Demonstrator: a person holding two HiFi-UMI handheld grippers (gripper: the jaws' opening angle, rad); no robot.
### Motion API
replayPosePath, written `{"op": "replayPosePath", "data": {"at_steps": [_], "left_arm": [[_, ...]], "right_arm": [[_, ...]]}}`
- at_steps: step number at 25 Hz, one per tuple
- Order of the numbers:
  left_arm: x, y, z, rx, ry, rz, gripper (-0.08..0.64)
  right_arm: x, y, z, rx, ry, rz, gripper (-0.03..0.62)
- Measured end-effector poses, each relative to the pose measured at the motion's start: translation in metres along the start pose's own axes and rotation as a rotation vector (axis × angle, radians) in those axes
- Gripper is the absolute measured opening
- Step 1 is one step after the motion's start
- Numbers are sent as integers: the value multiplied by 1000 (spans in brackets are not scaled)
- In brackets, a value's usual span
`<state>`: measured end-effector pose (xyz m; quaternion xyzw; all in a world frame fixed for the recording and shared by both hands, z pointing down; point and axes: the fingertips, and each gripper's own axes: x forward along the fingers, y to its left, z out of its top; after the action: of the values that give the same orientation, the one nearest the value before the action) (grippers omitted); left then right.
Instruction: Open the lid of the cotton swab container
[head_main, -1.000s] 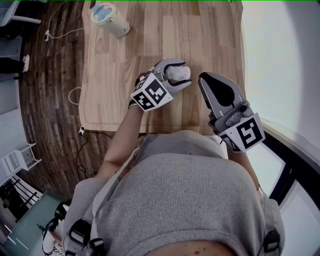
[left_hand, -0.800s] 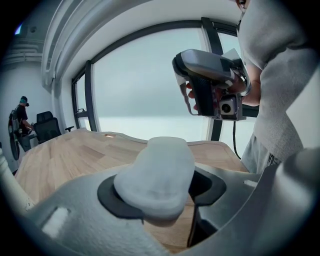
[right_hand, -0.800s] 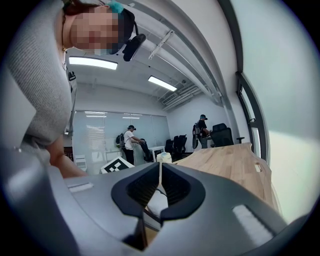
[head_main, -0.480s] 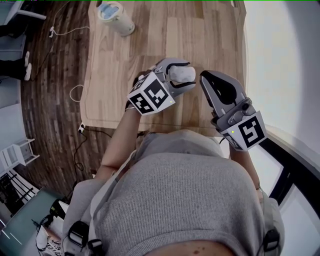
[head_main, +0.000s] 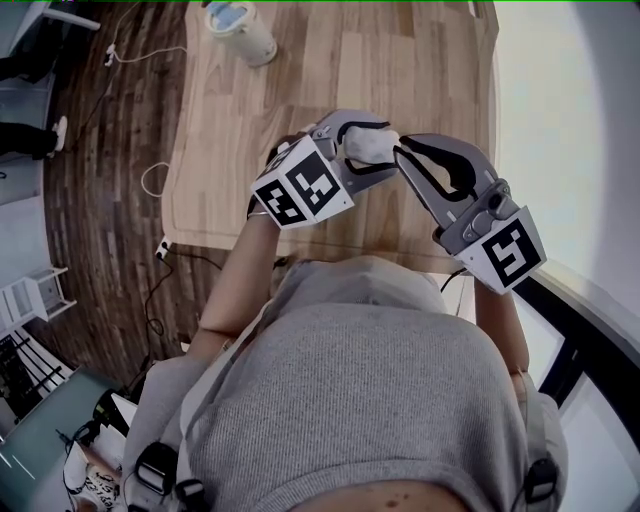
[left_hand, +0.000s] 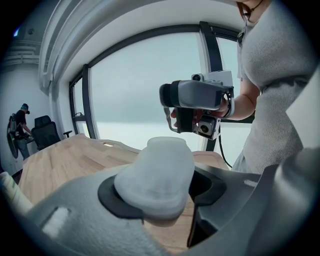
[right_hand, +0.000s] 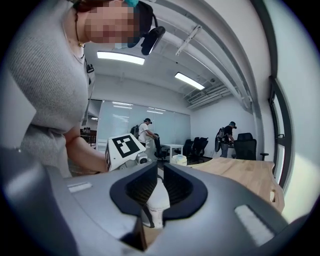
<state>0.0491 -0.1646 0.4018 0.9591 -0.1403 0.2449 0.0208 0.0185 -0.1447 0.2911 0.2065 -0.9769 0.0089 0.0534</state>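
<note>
The left hand-held gripper (head_main: 362, 150) is clenched around the body of the cotton swab container (left_hand: 155, 175), a small cloudy-white plastic tub, with its dark pads pressing in from either side. It holds the tub in the air above the surface, in front of the person's chest. That is likely so the top is easy to reach and the body cannot twist away when the lid is pulled.

The right hand-held gripper (head_main: 399, 151) points across at it, its tips meeting the tub's top end. Its jaws have just been opening a little and stand narrowly parted. A white edge, probably the lid (right_hand: 157, 202), sits in the slit between the pads, but no firm pinch shows yet. So small a gap would suit a thin lip.

Below both hands lies the wooden surface (head_main: 300, 80), with a pale cup (head_main: 240, 22) at its far end, well apart from the work. The person's grey top (head_main: 360, 390) fills the near view, and a large window (left_hand: 135, 90) stands behind the right hand.
</note>
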Motion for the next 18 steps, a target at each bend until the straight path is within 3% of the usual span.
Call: {"op": "replayPosePath", "data": {"at_steps": [10, 18], "left_arm": [[-4, -10, 1, 9, 26, -49, 255], [-3, -14, 0, -5, 20, -74, 253]], "right_arm": [[12, 17, -8, -69, 72, 178, 188], [17, 25, -18, -118, 119, 272, 195]]}}
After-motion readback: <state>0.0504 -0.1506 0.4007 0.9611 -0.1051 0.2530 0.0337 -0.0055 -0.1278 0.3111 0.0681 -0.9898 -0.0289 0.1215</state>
